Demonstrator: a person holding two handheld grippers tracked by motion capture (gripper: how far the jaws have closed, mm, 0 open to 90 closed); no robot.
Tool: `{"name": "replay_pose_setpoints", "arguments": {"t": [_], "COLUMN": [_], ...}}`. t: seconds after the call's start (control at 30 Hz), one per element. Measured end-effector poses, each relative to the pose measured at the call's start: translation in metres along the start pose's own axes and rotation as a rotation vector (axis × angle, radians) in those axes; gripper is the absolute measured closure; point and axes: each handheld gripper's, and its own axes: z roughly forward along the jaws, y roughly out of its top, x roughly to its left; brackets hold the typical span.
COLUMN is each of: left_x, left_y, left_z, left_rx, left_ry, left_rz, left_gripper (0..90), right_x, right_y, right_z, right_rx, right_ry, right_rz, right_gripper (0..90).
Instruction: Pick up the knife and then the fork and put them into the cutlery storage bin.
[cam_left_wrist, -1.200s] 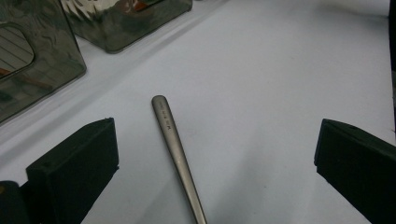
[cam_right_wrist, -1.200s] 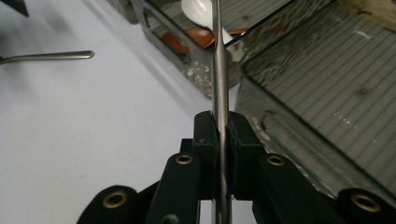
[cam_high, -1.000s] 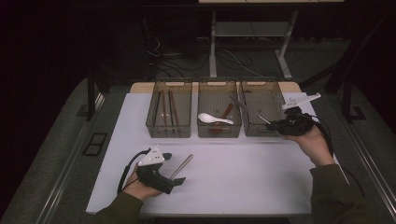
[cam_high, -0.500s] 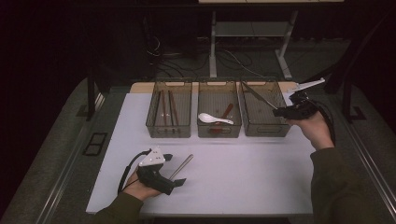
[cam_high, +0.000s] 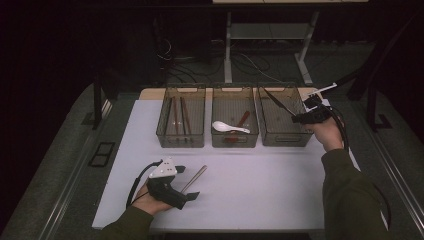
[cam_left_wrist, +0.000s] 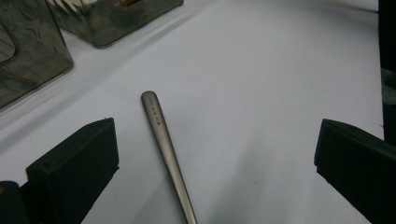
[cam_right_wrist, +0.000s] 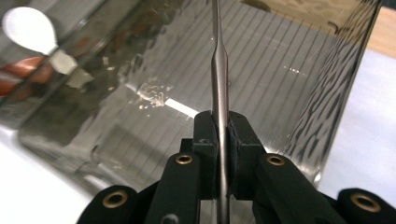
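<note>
My right gripper (cam_high: 299, 118) is shut on the handle of a slim metal utensil (cam_high: 278, 102), which slants up and away over the right bin (cam_high: 305, 140). In the right gripper view the pads (cam_right_wrist: 208, 133) pinch that utensil (cam_right_wrist: 219, 70) above the bin's ribbed floor (cam_right_wrist: 280, 65). At the table's front left, my left gripper (cam_high: 186, 182) rests open. A second metal utensil (cam_high: 196, 176) lies on the table between its jaws, its handle (cam_left_wrist: 166, 144) pointing away and touching neither pad.
Three smoky clear bins stand in a row at the back. The left bin (cam_high: 165, 135) holds chopsticks (cam_high: 178, 115). The middle bin (cam_high: 234, 144) holds a white spoon (cam_high: 225, 127) and a red-brown one (cam_high: 242, 120). White table surface (cam_high: 270, 190) lies in front.
My right hand has carried the metal utensil from the right bin's front corner farther back along its right rim, its far end now reaching toward the back. The left gripper has stayed put.
</note>
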Motion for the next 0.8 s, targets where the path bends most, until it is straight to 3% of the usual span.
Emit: {"name": "replay_pose_setpoints", "arguments": {"t": [0.13,0.43,0.67,0.8], "left_x": [-0.001,-0.001,-0.001,0.0], "left_y": [0.0,0.0,0.0,0.0], "left_z": [0.0,0.001,0.001,0.001], "left_rx": [0.0,0.004,0.008,0.01], "left_ry": [-0.003,-0.01,-0.01,-0.005], "left_rz": [-0.001,-0.002,0.003,0.002], "left_gripper": [0.0,0.0,0.0,0.0], "right_x": [0.003,0.01,0.011,0.01], "right_y": [0.001,0.001,0.004,0.003], "right_z": [0.015,0.029,0.017,0.008], "right_rx": [0.054,0.105,0.009,-0.048], "right_ry": [-0.022,-0.056,-0.047,-0.03], "right_rz": [-0.009,-0.037,-0.045,-0.022], "right_gripper": [83.5,82.3,65.8,54.3]}}
